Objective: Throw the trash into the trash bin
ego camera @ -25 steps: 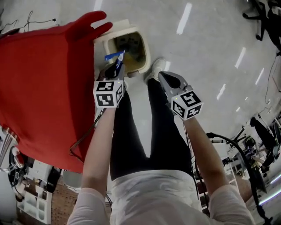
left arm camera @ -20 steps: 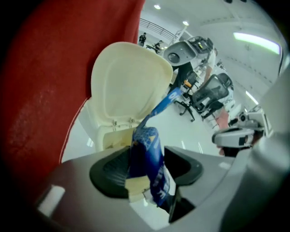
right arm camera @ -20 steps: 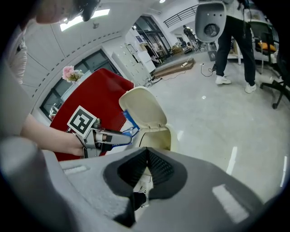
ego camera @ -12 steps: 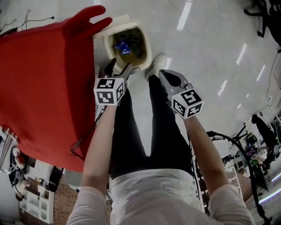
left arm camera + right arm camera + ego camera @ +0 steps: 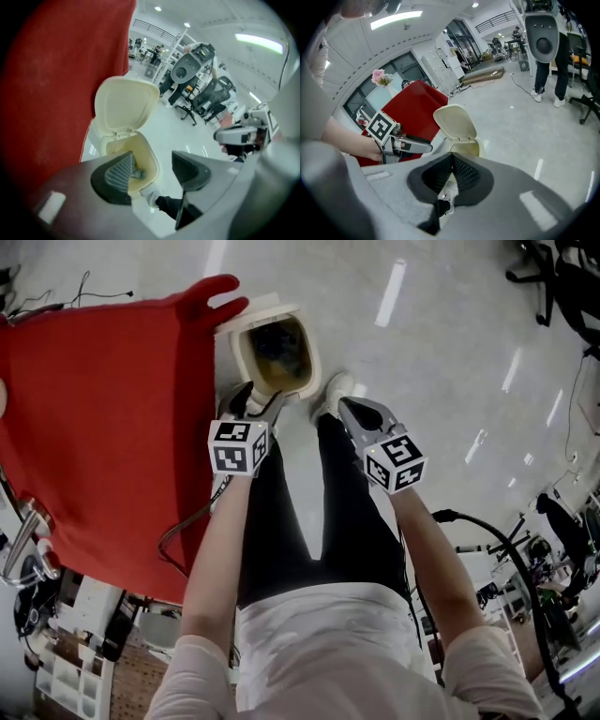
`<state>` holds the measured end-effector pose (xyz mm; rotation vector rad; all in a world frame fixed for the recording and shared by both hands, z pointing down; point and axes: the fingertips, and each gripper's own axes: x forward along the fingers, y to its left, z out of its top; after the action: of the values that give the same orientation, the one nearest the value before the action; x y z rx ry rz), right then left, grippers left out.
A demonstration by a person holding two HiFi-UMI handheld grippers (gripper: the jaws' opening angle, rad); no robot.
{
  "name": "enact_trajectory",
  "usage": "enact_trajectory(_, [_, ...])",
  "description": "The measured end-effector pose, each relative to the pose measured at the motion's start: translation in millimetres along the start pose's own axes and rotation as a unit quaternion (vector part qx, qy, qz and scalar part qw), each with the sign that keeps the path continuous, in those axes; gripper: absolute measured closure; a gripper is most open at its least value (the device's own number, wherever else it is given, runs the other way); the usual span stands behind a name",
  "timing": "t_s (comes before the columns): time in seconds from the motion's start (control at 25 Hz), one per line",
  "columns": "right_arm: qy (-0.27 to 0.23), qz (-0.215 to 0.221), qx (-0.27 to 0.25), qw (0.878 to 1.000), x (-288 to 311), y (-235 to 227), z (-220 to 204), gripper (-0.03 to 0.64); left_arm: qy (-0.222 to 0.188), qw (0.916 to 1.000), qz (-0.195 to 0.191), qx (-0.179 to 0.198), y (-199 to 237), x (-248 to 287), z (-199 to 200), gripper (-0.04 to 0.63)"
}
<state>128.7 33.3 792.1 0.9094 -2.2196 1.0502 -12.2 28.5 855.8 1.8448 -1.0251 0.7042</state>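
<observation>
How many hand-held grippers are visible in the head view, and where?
2. The left hand-held gripper is by the near rim of the trash bin; its jaws have just been opening, nothing between them. The right hand-held gripper is beside it, near the white shoe, jaws together.

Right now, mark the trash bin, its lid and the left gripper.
trash bin [image 5: 313, 354], head view, right side of its rim.
bin lid [image 5: 125, 108], left gripper view, inner face of the raised lid.
left gripper [image 5: 151, 161], left gripper view, midway between its open jaws.
</observation>
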Motion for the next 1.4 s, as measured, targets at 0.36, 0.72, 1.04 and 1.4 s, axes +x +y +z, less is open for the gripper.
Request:
enact_trajectory(0.36, [-0.019, -0.006, -0.018, 1.0, -53, 27, 46, 0.615, -0.001, 0.9993, -0.013, 0.036, -35, -68, 36, 0.452])
enact_trajectory(0.72, [-0.035, -0.015, -0.033, 0.999, -98, 50, 90, 0.615, -0.008, 0.9985, -0.001, 0.055, -53, -133, 70, 0.561])
enact_trajectory(1.04, [-0.048, -0.021, -0.051, 0.997, -140, 70, 119, 0.615, -0.019, 0.9967, 0.006, 0.079, -66, -190, 86, 0.589])
enact_trajectory(1.4, [-0.058, -0.022, -0.085, 0.994, -174, 106, 142, 0.615, -0.046, 0.9957, -0.003, 0.08, -74, -253, 94, 0.589])
